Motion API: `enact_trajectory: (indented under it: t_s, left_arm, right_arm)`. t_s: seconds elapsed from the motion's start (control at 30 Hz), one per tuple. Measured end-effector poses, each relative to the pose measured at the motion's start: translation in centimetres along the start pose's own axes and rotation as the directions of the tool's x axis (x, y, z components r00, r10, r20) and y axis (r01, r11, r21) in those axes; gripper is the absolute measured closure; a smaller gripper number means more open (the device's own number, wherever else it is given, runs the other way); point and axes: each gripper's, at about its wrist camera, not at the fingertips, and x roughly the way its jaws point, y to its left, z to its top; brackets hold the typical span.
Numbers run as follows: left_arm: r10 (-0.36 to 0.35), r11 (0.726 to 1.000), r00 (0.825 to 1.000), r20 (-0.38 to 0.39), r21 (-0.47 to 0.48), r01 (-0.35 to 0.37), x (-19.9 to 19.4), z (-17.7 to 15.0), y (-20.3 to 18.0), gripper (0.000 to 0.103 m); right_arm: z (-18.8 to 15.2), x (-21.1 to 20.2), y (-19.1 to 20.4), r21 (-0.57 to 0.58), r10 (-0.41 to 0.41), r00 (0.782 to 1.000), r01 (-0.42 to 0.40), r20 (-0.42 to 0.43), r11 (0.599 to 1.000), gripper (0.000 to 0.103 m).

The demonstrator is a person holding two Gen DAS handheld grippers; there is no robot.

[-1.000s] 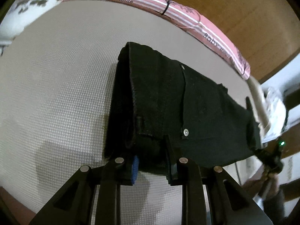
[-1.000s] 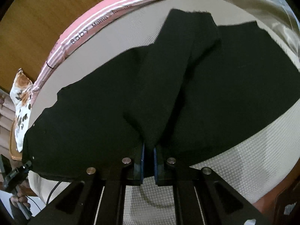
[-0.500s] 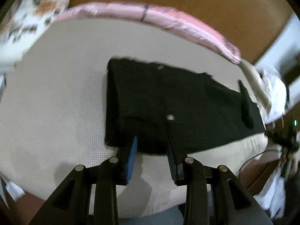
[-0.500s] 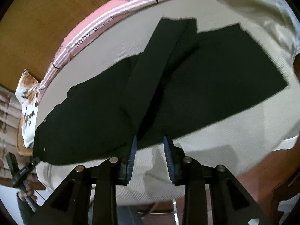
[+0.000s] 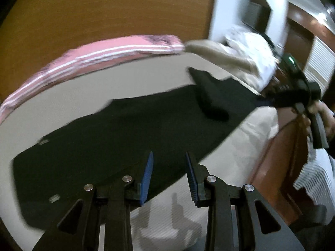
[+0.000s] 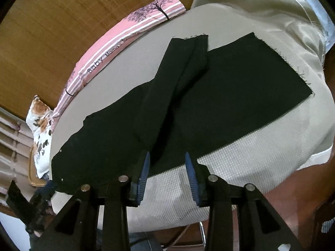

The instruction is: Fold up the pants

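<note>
Right wrist: black pants (image 6: pixel 209 104) flat, one leg apparently folded across.

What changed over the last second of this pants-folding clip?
Both grippers let go of the black pants. The left gripper released the waist end and swung away along the pants; the right gripper, jaws opening, released the folded-over leg and backed off. The pants stayed flat on the bed.
</note>
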Motion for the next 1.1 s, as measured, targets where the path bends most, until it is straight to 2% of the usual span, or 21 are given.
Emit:
enact_trajectory:
  t_s: [0.13, 0.27, 0.5, 0.7, 0.77, 0.83, 0.87, 1.03, 1.1]
  left_arm:
    - [-0.071, 0.994, 0.997, -0.04, 0.086, 0.074, 4.3, 1.9, -4.1, 0.07]
    - [-0.099, 0.985, 0.993, -0.072, 0.134, 0.108, 7.5, 2.9, -7.0, 0.07]
    - [-0.114, 0.976, 0.984, -0.134, 0.168, 0.136, 11.7, 3.4, -9.3, 0.07]
    - [-0.088, 0.974, 0.982, -0.169, 0.192, 0.12, 14.4, 3.5, -10.2, 0.07]
    - [-0.069, 0.975, 0.982, -0.174, 0.195, 0.103, 15.2, 3.7, -10.3, 0.074]
    - [-0.07, 0.978, 0.983, -0.172, 0.182, 0.101, 15.7, 4.0, -10.1, 0.09]
    - [-0.079, 0.98, 0.982, -0.173, 0.168, 0.109, 15.9, 4.1, -9.9, 0.092]
    - [-0.111, 0.981, 0.978, -0.175, 0.136, 0.136, 16.2, 4.0, -9.3, 0.095]
    - [-0.115, 0.982, 0.978, -0.174, 0.127, 0.138, 16.3, 4.0, -9.1, 0.095]
  right_arm:
    - [1.4, 0.6, -1.1, 0.026, 0.015, 1.0, -0.016, 0.002, 1.0, 0.069]
    - [2.8, 0.9, -2.3, 0.037, 0.017, 1.0, -0.018, 0.009, 0.999, 0.069]
    - [5.0, 2.1, -4.4, 0.056, 0.023, 1.0, -0.023, 0.006, 0.998, 0.069]
    - [7.4, 3.7, -6.0, 0.072, 0.043, 0.999, -0.044, 0.01, 0.996, 0.069]
    - [8.6, 4.5, -6.7, 0.089, 0.049, 0.999, -0.049, 0.009, 0.995, 0.069]
    - [9.5, 5.0, -7.1, 0.09, 0.055, 0.998, -0.056, 0.016, 0.994, 0.069]
    - [10.1, 5.3, -7.2, 0.089, 0.053, 0.998, -0.054, 0.019, 0.995, 0.069]
    - [13.8, 6.5, -7.4, 0.089, 0.078, 0.996, -0.082, 0.042, 0.993, 0.069]
    - [15.5, 7.4, -7.3, 0.097, 0.113, 0.993, -0.116, 0.045, 0.988, 0.069]
